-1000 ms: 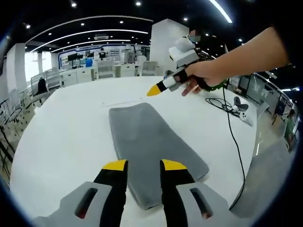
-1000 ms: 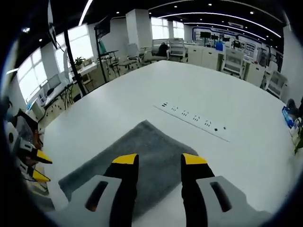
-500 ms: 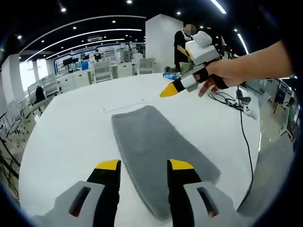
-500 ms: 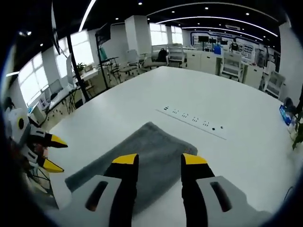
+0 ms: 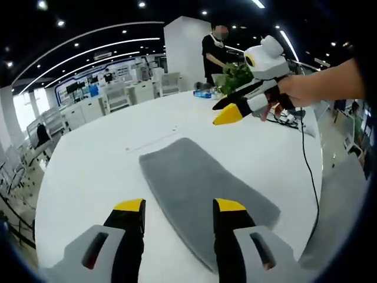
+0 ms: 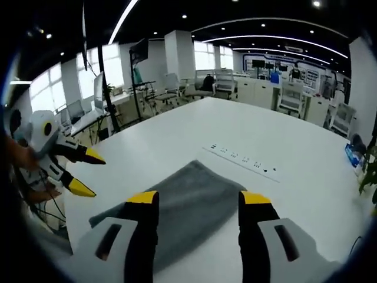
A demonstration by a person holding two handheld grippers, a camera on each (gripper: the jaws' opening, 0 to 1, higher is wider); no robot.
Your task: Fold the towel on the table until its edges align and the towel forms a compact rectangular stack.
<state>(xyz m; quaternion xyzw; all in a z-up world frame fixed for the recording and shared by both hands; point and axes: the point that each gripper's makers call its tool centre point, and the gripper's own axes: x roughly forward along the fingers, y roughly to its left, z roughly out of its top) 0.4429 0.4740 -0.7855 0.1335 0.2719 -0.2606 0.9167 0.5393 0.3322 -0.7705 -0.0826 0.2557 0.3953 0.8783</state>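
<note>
1. Left gripper view looks down on the grey towel (image 5: 203,197) lying flat on the white table (image 5: 88,171) as one long strip; its near end sits just past the left gripper (image 5: 179,206), whose yellow-tipped jaws stand spread with nothing between them.
2. Right gripper (image 5: 232,111) hangs in the air above the table beyond the towel's far end, touching nothing; its jaws look parted at the tips.
3. Right gripper view shows the towel (image 6: 182,203) from the opposite end, with that gripper's (image 6: 199,199) jaws wide apart above it; the left gripper (image 6: 85,171) comes in from the side, open too.
4. My reading: a fold is done and another is about to start; the strip is narrow but not yet a compact stack.
5. Next move calls for lowering both grippers to one short end, pinching the corners, and carrying that end over to meet the other; edges should line up.
</note>
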